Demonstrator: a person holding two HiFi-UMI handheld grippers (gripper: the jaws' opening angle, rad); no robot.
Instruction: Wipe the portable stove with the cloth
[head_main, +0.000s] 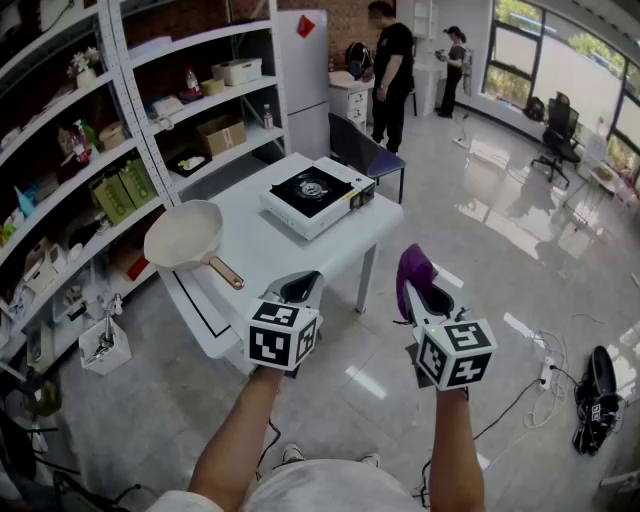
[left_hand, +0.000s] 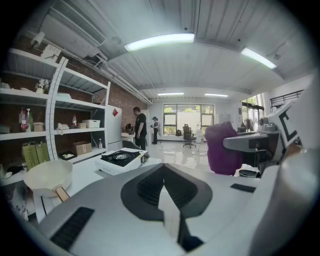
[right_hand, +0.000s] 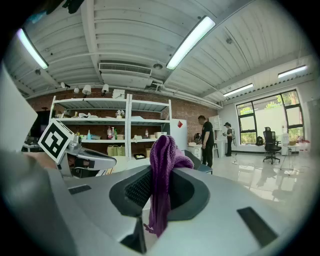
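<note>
The portable stove (head_main: 316, 196) is white with a black top and burner, and it sits at the far end of the white table (head_main: 270, 250); it also shows in the left gripper view as the stove (left_hand: 121, 160). My right gripper (head_main: 418, 284) is shut on a purple cloth (head_main: 413, 270), held in the air right of the table's near corner. The cloth (right_hand: 162, 175) hangs bunched between the jaws. My left gripper (head_main: 299, 289) hovers over the table's near edge, shut and empty.
A cream frying pan (head_main: 187, 236) with a wooden handle lies on the table's left side. Metal shelving (head_main: 120, 140) with boxes and bottles lines the left wall. Two people (head_main: 392, 70) stand far back. A chair (head_main: 365, 152) stands behind the table. Cables (head_main: 545, 385) lie on the floor right.
</note>
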